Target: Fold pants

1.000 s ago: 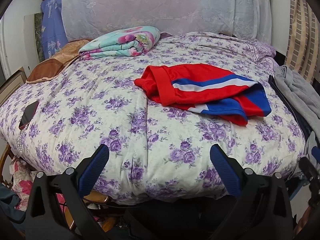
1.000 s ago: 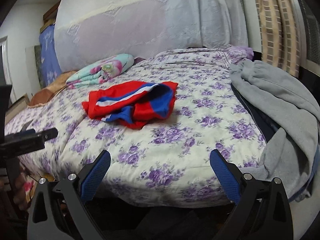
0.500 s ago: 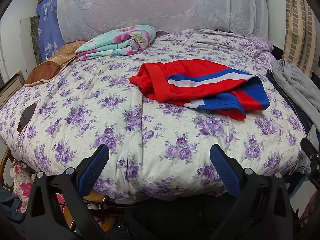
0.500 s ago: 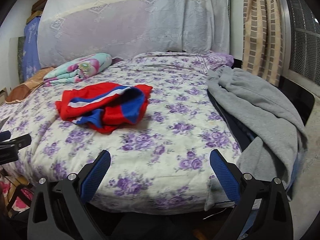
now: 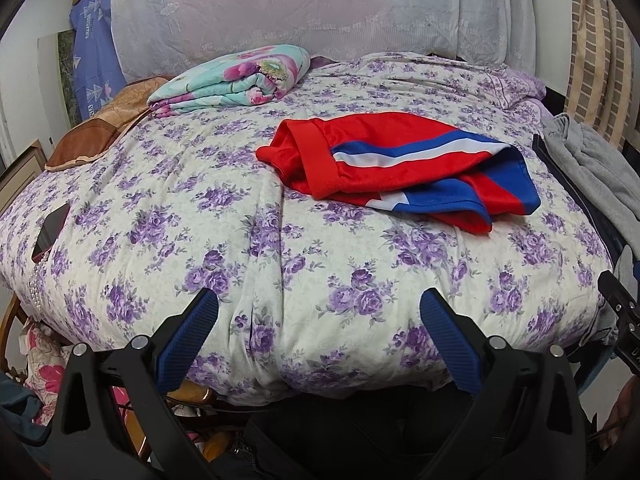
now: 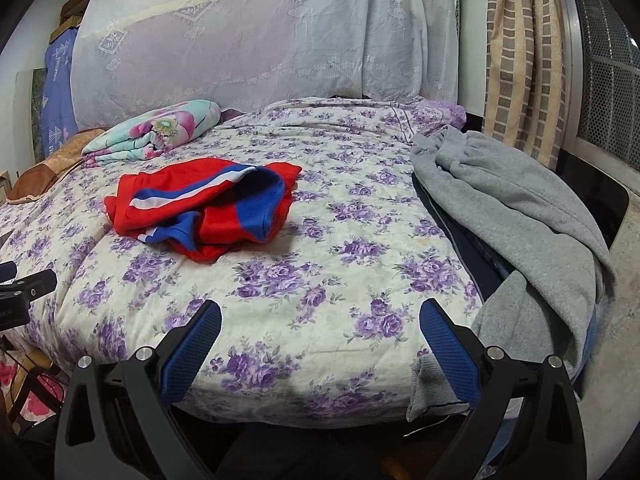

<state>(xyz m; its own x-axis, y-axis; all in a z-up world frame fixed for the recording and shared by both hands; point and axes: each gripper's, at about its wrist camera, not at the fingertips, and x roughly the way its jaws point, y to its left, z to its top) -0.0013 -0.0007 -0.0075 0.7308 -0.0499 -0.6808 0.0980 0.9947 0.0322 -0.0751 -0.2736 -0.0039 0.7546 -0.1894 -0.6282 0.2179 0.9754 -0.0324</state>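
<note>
While both grippers hang at the near edge with nothing between their fingers, the bed [image 5: 224, 184] fills almost the whole of each view, its quilt cream with purple flowers. Behind it a pale lace cover [image 6: 248, 40] drapes over the headboard, and a checked curtain [image 6: 520, 60] hangs at the far right beside a meshed window. A grey garment [image 6: 520, 216] sprawls along the right edge of the bed and spills over the side (something dark lies under it, too hidden to name). Near the head, on the left, a folded floral blanket [image 5: 236, 80] rests on the quilt, with a brown cushion [image 5: 96, 132] just beside it at the corner.

The pants [image 5: 396, 168] lie in the middle of the bed, toward the right half in the left wrist view, well apart from both grippers. They are red with a blue and white stripe, loosely bunched rather than flat: the red waistband faces left, and the blue-edged leg ends are doubled over on the right.

The left gripper [image 5: 318, 336] has its blue-padded fingers spread wide over the quilt's front edge, touching nothing. The right gripper [image 6: 320, 340] is equally wide, also holding nothing. A dark phone [image 5: 50, 232] sits at the left edge of the bed, with a string of pearly beads [image 5: 38, 284] just below it.
</note>
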